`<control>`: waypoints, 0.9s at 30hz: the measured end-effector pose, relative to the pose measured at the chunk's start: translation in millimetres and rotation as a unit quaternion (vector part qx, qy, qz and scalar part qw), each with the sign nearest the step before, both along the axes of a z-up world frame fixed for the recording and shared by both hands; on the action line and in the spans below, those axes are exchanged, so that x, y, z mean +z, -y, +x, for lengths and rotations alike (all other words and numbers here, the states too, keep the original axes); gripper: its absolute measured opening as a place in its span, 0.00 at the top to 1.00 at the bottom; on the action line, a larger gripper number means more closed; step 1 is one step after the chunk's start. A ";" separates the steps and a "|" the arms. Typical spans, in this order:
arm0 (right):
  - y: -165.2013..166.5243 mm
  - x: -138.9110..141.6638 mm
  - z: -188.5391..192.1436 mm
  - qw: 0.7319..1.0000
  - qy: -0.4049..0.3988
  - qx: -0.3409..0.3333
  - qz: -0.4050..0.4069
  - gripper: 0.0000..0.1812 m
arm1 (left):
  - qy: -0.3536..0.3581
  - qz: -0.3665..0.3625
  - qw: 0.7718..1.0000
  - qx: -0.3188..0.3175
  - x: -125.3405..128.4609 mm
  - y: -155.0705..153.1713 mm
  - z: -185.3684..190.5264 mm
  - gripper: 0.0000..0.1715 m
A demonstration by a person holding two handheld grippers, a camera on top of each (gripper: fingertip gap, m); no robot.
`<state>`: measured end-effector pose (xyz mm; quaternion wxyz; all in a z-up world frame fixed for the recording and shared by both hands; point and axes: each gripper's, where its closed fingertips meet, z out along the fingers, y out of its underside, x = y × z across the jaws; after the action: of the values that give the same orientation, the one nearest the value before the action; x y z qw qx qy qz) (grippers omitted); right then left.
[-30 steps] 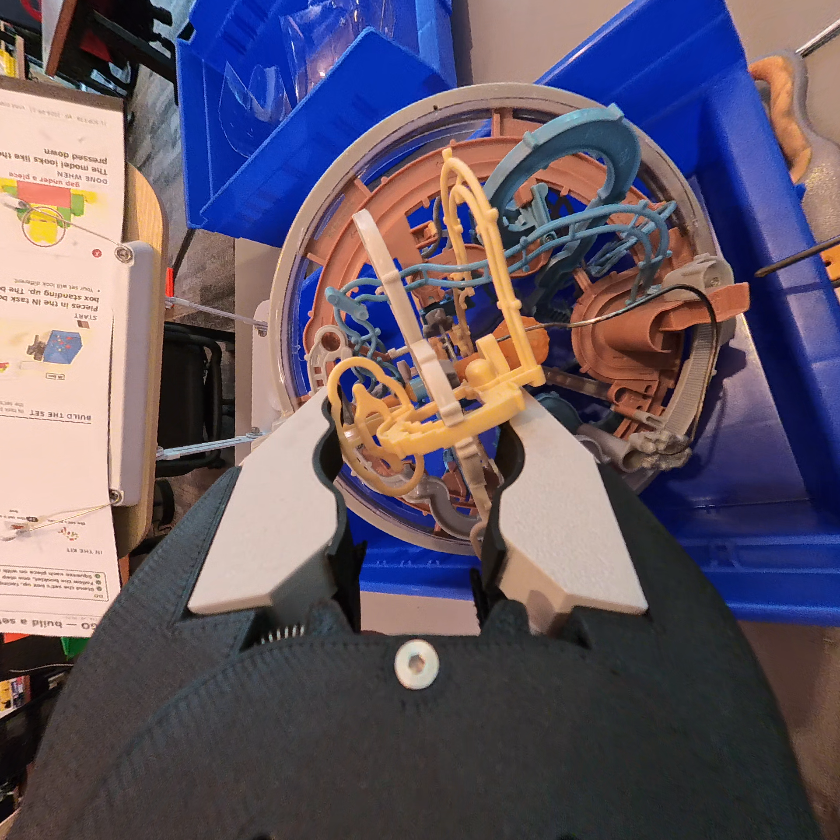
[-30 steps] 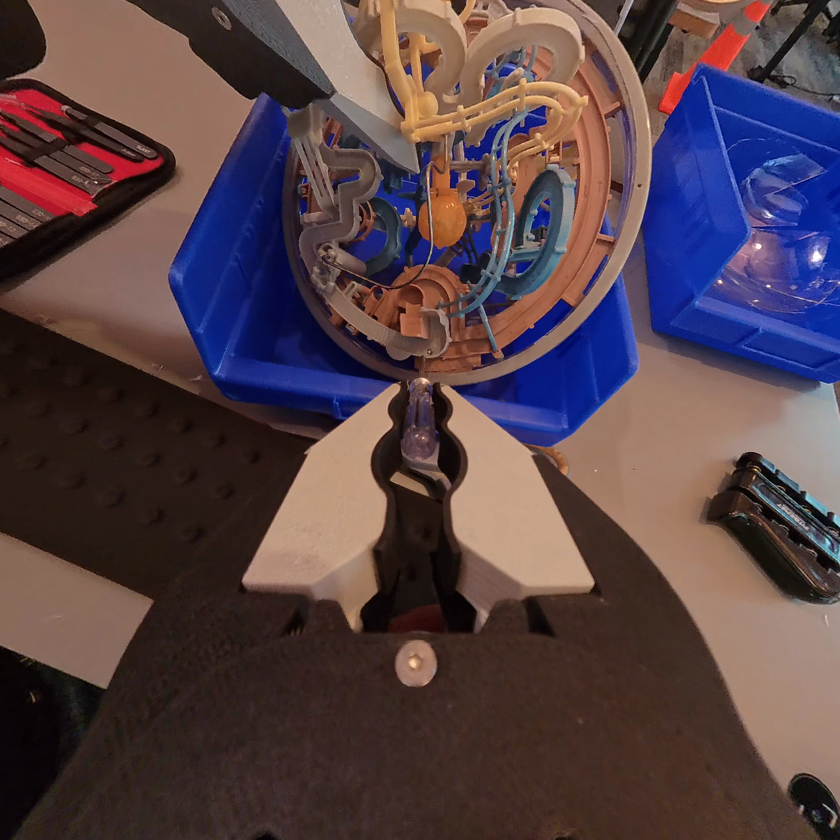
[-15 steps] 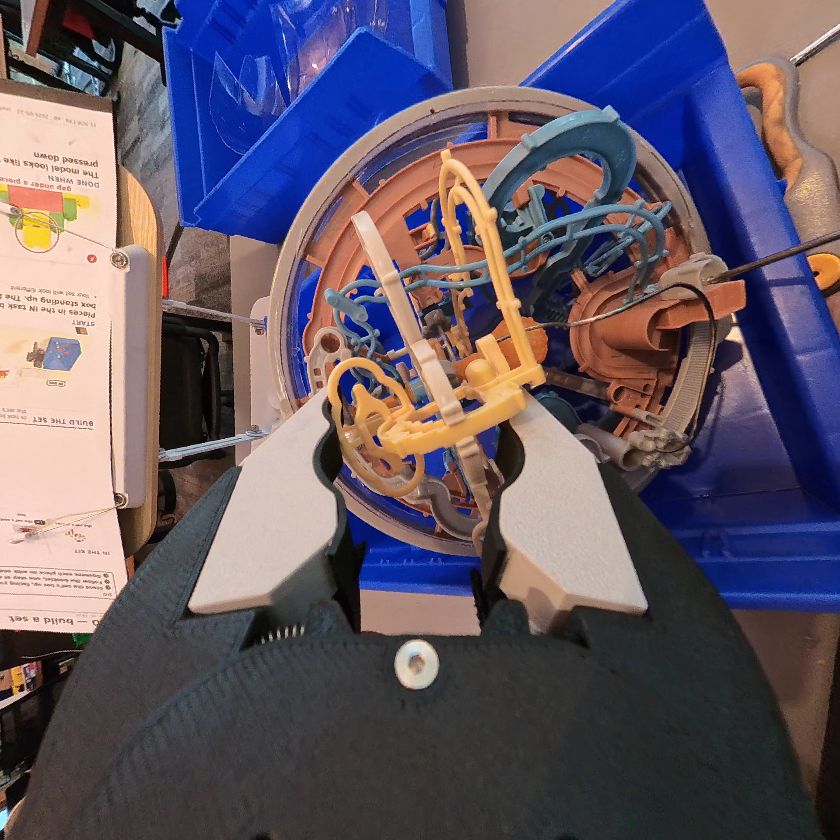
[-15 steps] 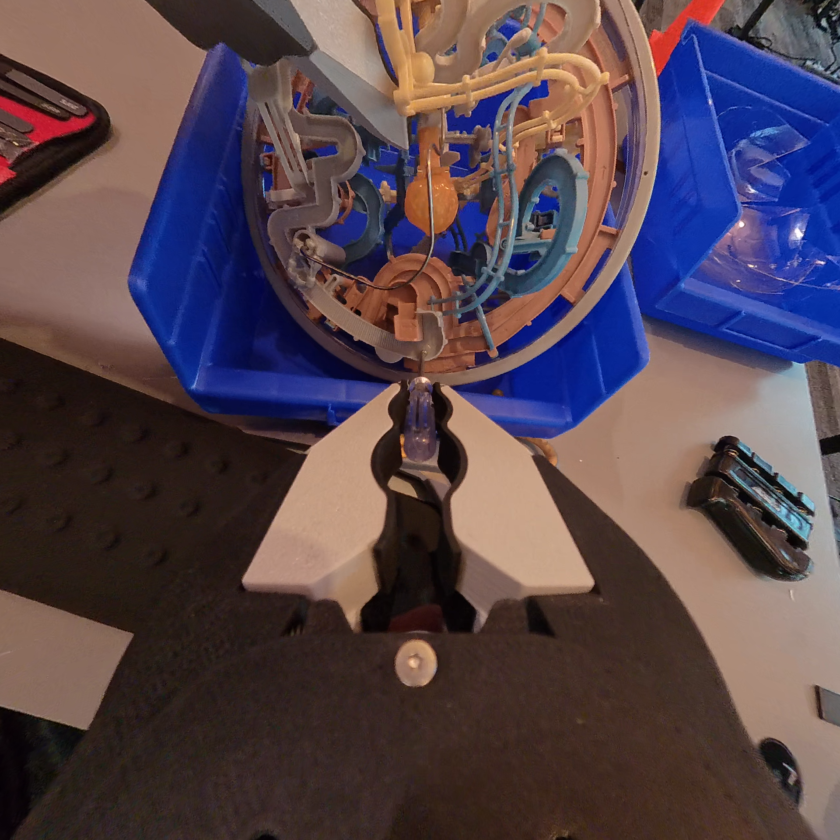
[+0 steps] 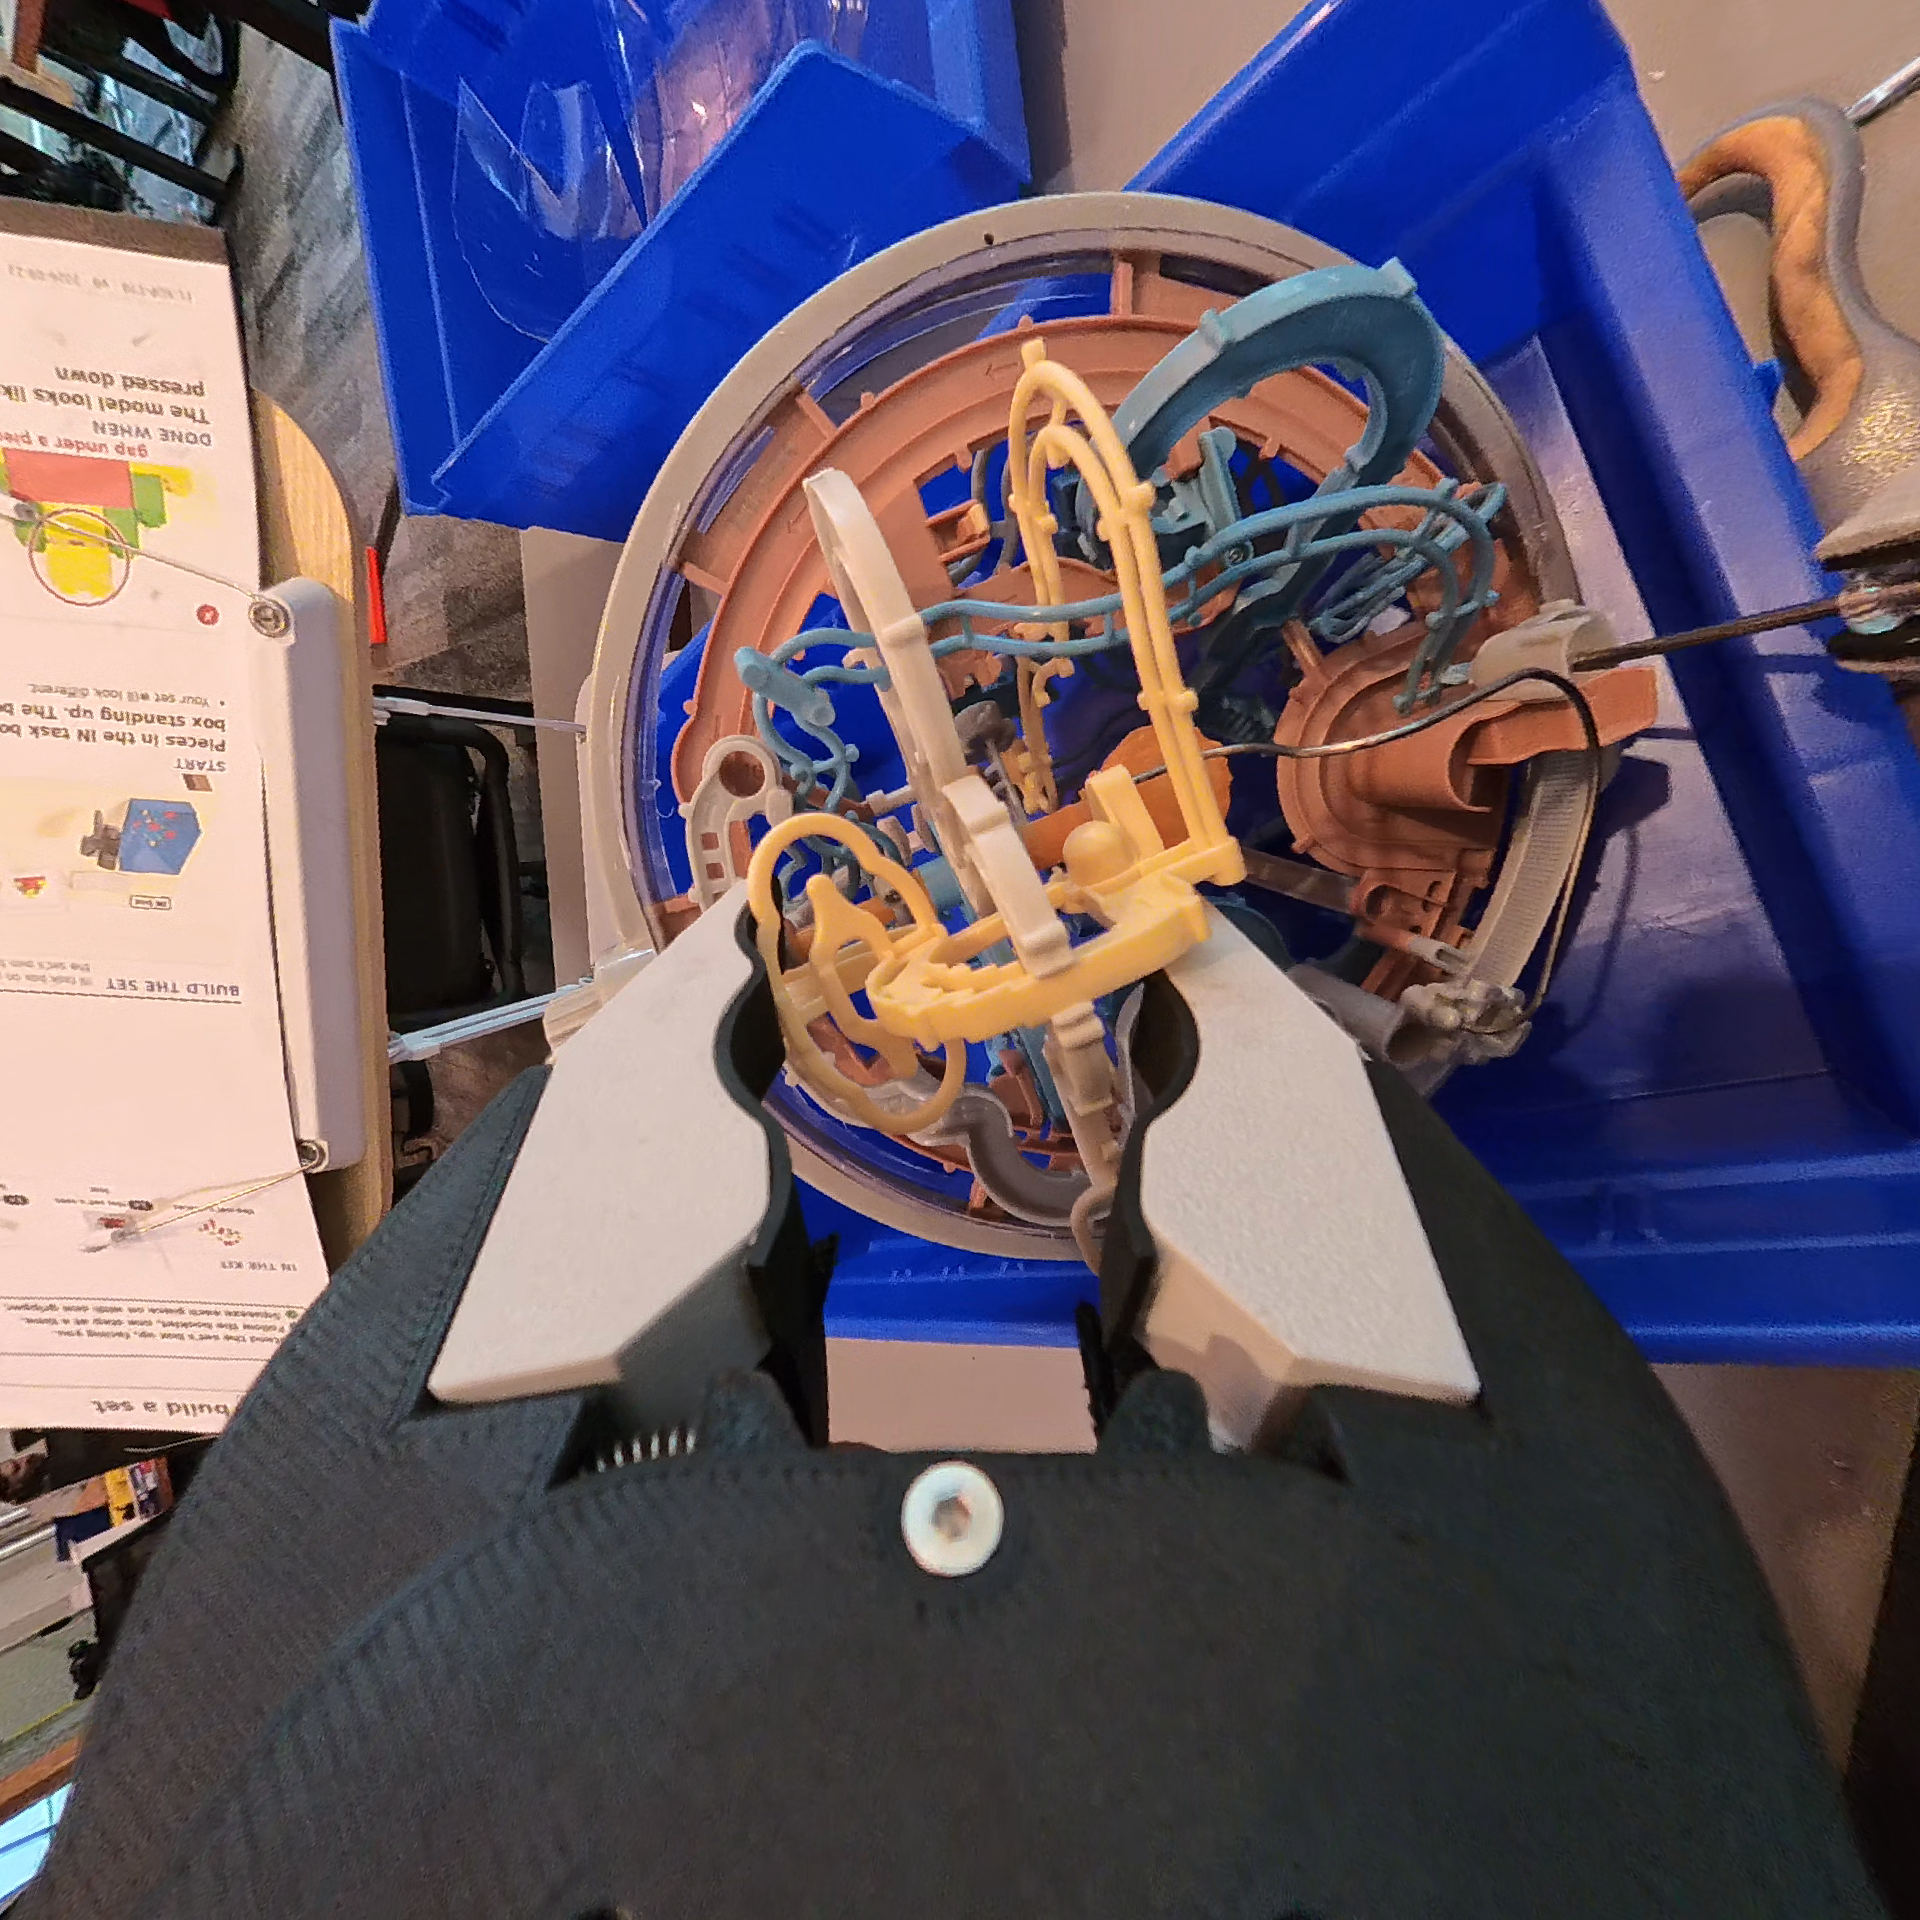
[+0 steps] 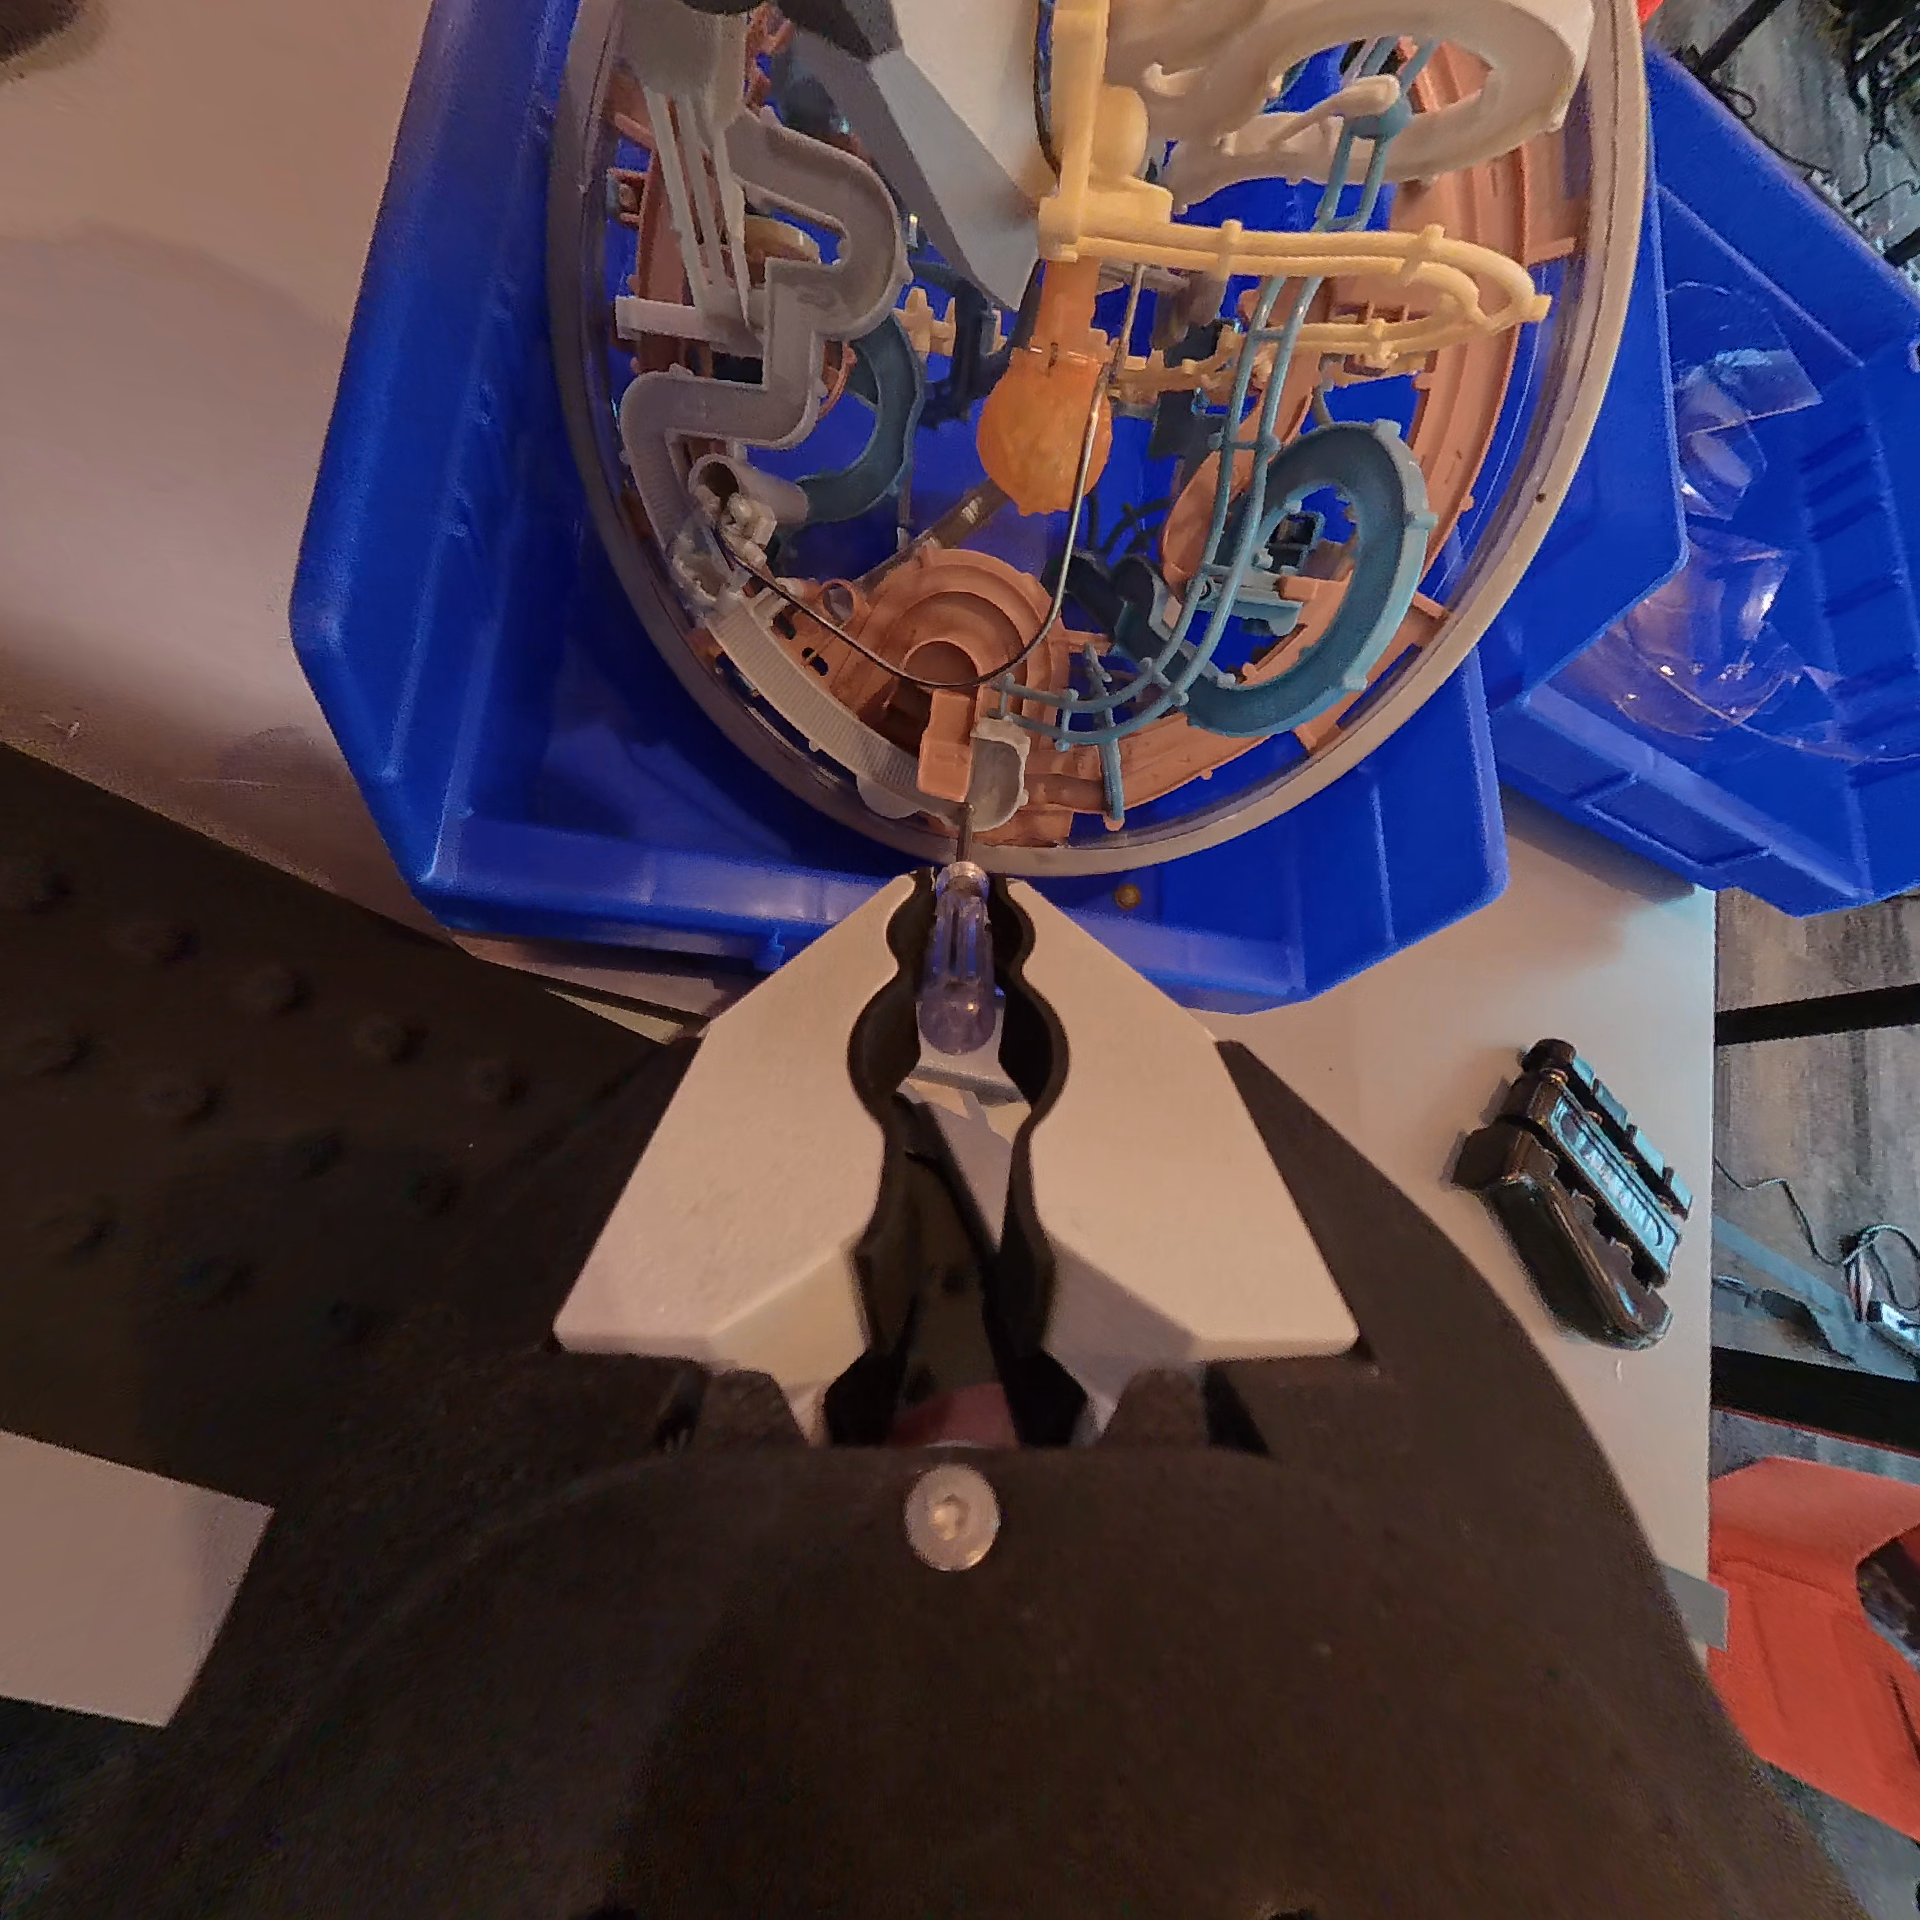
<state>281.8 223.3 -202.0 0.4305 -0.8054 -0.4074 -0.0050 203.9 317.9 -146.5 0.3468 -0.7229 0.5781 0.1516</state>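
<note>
A round marble maze (image 5: 1091, 218) with a grey rim and tan, blue and cream tracks stands tilted in a blue bin (image 5: 1662, 1039). My left gripper (image 5: 971, 925) is shut on its cream-yellow track (image 5: 1039, 987), jaws wide apart around it. My right gripper (image 6: 964, 888) is shut on a small screwdriver with a clear purple handle (image 6: 961, 966). Its thin shaft (image 5: 1714, 634) touches a grey clip (image 6: 992, 774) at the near edge of the maze (image 6: 1600, 436). A thin black wire (image 6: 1070, 582) curves through the maze. A left finger (image 6: 935, 187) shows at the top of the right wrist view.
A second blue bin (image 6: 1766, 520) to the right holds a clear dome. A black ribbed case (image 6: 1569, 1195) lies on the grey table. A black studded mat (image 6: 208, 1039) lies at the left. A printed instruction sheet (image 5: 125, 727) hangs beside the left gripper. The black ribbed case (image 6: 1569, 1195) is closer to my right gripper, around 25 centimetres from its tips; the left tips are 30 centimetres off.
My right gripper has moved in closer to the maze, and the screwdriver shaft has come in to the grey clip. My left gripper keeps its hold on the cream-yellow track.
</note>
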 end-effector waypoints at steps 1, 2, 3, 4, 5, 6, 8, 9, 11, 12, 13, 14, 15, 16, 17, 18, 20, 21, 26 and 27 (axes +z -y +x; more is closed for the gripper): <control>-1.2 -0.3 0.3 1.000 0.007 0.005 0.003 0.96 | 0.000 -0.001 1.000 -0.001 0.4 -1.1 0.8 0.62; -2.1 -0.4 0.6 1.000 0.014 0.011 0.007 0.96 | 0.000 -0.002 1.000 -0.002 0.6 -2.3 1.8 0.62; -3.1 -0.8 1.3 1.000 0.021 0.015 0.009 0.96 | -0.001 -0.006 1.000 -0.002 0.0 -3.1 2.5 0.62; -4.1 -1.1 2.0 0.999 0.026 0.020 0.011 0.96 | -0.003 -0.009 1.000 -0.004 0.5 -4.4 3.6 0.62; -4.8 -1.2 2.5 0.999 0.029 0.026 0.011 0.96 | -0.005 -0.014 1.000 -0.006 0.8 -5.8 4.8 0.62; -5.8 -1.3 2.9 0.999 0.032 0.034 0.010 0.96 | -0.010 -0.020 1.000 -0.009 0.6 -7.3 5.7 0.62; -7.4 -1.1 3.3 0.997 0.048 0.059 0.013 0.96 | -0.018 -0.036 0.999 -0.018 1.1 -11.0 8.8 0.62; -8.1 -1.2 3.5 0.996 0.054 0.070 0.010 0.96 | -0.026 -0.046 0.998 -0.022 0.6 -13.0 9.5 0.62; -9.5 -1.0 3.0 0.994 0.057 0.093 -0.002 0.96 | -0.036 -0.068 0.996 -0.034 0.5 -15.5 13.4 0.62; -10.5 -0.8 3.0 0.993 0.054 0.102 -0.010 0.96 | -0.042 -0.080 0.995 -0.038 0.4 -16.6 15.1 0.62; -11.9 -0.5 3.0 0.992 0.049 0.111 -0.018 0.96 | -0.050 -0.088 0.994 -0.042 0.4 -18.3 16.2 0.61; -12.7 -1.0 2.9 0.991 0.046 0.122 -0.025 0.96 | -0.058 -0.098 0.992 -0.047 -0.3 -19.3 18.0 0.61; -13.1 -1.7 2.7 0.989 0.045 0.134 -0.032 0.96 | -0.066 -0.108 0.991 -0.051 -1.3 -20.2 19.8 0.61; -13.2 -1.7 2.0 0.988 0.042 0.146 -0.038 0.96 | -0.076 -0.115 0.989 -0.055 -1.9 -21.5 21.0 0.61; -13.1 -1.8 1.8 0.986 0.044 0.157 -0.043 0.96 | -0.084 -0.123 0.987 -0.061 -2.6 -22.0 23.4 0.61; -13.2 -2.2 2.2 0.984 0.048 0.166 -0.047 0.96 | -0.089 -0.132 0.985 -0.067 -3.3 -22.1 26.1 0.61; -13.9 -1.7 2.7 0.981 0.052 0.177 -0.052 0.96 | -0.102 -0.146 0.982 -0.070 -4.7 -24.6 29.6 0.61; -14.2 -2.2 3.3 0.980 0.058 0.182 -0.052 0.96 | -0.107 -0.154 0.979 -0.074 -5.7 -25.2 31.8 0.61; -14.9 -3.0 4.1 0.975 0.074 0.206 -0.050 0.96 | -0.133 -0.187 0.969 -0.092 -8.1 -27.5 39.4 0.61; -15.1 -2.9 4.2 0.973 0.078 0.214 -0.050 0.96 | -0.139 -0.193 0.967 -0.094 -8.1 -26.8 40.3 0.61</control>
<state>286.0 238.4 -204.9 0.3481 -0.7173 -0.6018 0.0448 244.2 344.8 -154.5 0.1295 -0.6901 0.7045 0.1031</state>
